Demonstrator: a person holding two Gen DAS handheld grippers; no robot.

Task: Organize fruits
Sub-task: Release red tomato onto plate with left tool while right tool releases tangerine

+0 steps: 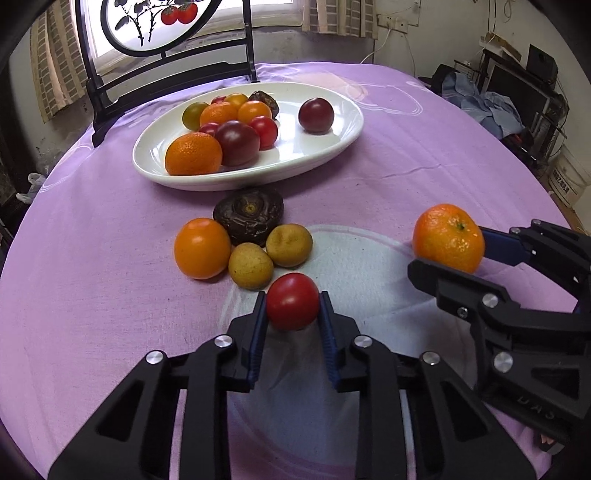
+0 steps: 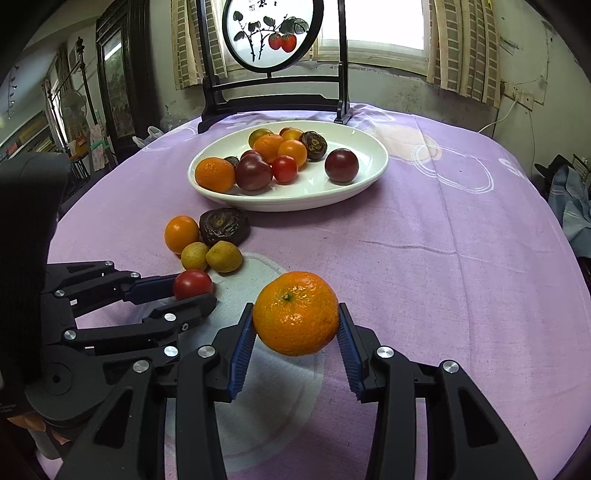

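Note:
My left gripper (image 1: 292, 308) is shut on a small red tomato (image 1: 292, 306), its blue pads pressing both sides; the same tomato (image 2: 192, 283) shows in the right wrist view. My right gripper (image 2: 295, 321) is shut on a mandarin (image 2: 295, 313), held just above the cloth; in the left wrist view that mandarin (image 1: 448, 237) is at the right. Beyond the tomato lie an orange tomato (image 1: 202, 248), two yellowish fruits (image 1: 251, 266) (image 1: 289, 244) and a dark wrinkled fruit (image 1: 248, 216). A white oval plate (image 1: 332, 147) farther back holds several fruits.
A dark wooden stand with a round painted screen (image 2: 273, 33) rises at the table's far edge behind the plate. The purple cloth (image 2: 443, 258) covers the round table. Room clutter lies past the table's right edge.

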